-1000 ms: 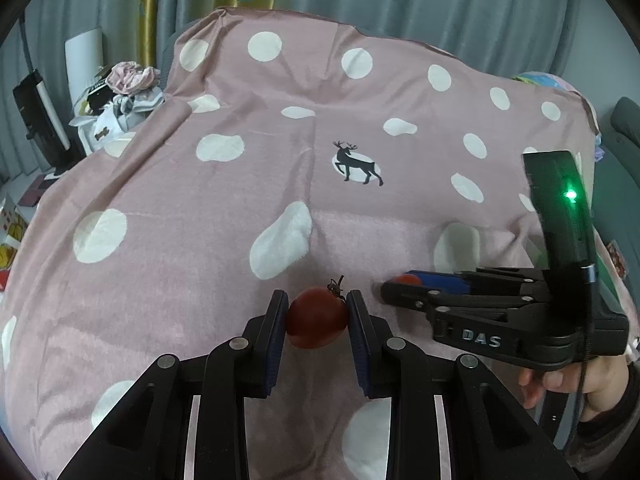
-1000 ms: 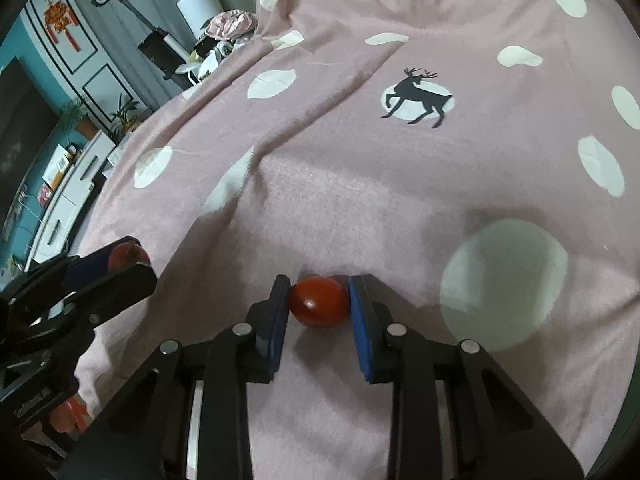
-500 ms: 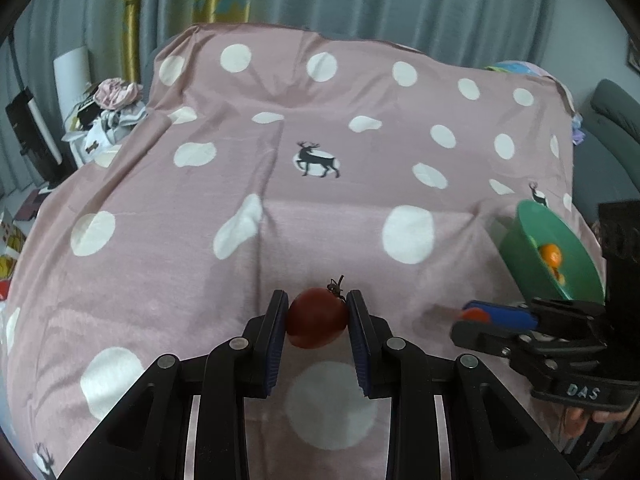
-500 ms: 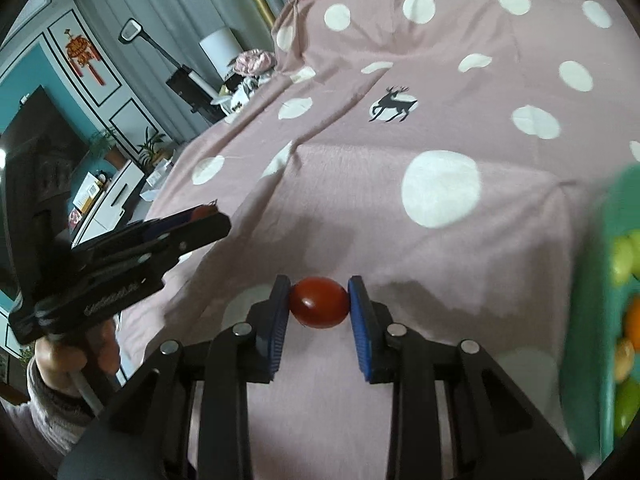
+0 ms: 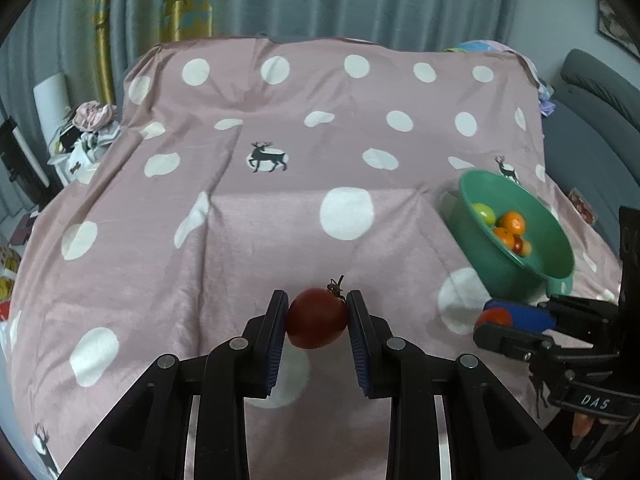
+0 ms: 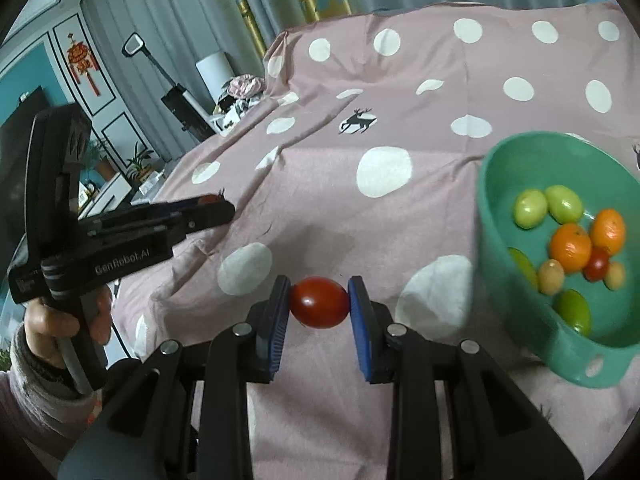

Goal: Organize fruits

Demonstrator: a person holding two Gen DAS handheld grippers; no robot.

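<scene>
My left gripper [image 5: 317, 316] is shut on a dark red tomato [image 5: 316, 318] with a dried stem, held above the pink dotted cloth [image 5: 280, 220]. My right gripper [image 6: 319, 302] is shut on a brighter red tomato [image 6: 319, 302]. A green bowl [image 6: 496, 236] sits to the right, holding green and orange fruits and small tomatoes [image 6: 570, 246]. In the left wrist view the bowl [image 5: 548, 248] lies beyond the right gripper [image 5: 496, 320], which shows at the lower right. In the right wrist view the left gripper [image 6: 216, 210] reaches in from the left in a person's hand [image 6: 60, 320].
The cloth covers a wide table with a raised fold at the back. Grey curtains [image 5: 360, 0] hang behind. A cluttered side stand [image 5: 88, 128] is at the left, a grey sofa [image 5: 600, 92] at the right, and cabinets and plants [image 6: 120, 160] beyond the left edge.
Both grippers moved right and rose, each keeping its tomato. The green bowl came into both views and now sits close on the right.
</scene>
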